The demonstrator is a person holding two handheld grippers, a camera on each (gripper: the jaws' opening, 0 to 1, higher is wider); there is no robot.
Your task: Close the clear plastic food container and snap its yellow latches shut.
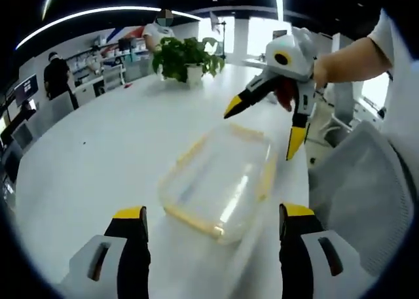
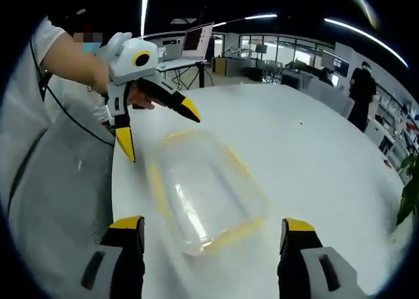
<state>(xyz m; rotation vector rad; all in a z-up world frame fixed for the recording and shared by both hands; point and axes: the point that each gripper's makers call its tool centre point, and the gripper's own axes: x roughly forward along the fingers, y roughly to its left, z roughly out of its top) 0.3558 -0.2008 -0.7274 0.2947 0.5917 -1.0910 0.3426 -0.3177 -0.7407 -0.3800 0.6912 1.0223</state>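
A clear plastic food container [image 1: 219,181] with yellow latches along its edges lies on the white table [image 1: 98,148], its lid on top. The picture is too blurred to tell how the latches stand. My left gripper [image 1: 214,214] is open, its yellow-tipped jaws just short of the container's near end. The right gripper [image 1: 265,123] hangs open over the far end, held by a hand. In the right gripper view the container [image 2: 203,191] lies ahead of my right gripper [image 2: 213,224], which is open, and the left gripper [image 2: 158,126] is spread open beyond it.
A potted plant [image 1: 186,58] stands at the far side of the table. A grey mesh chair [image 1: 366,194] sits close to the table edge beside the container. A laptop [image 2: 200,40] is on a desk behind. People stand by desks in the background.
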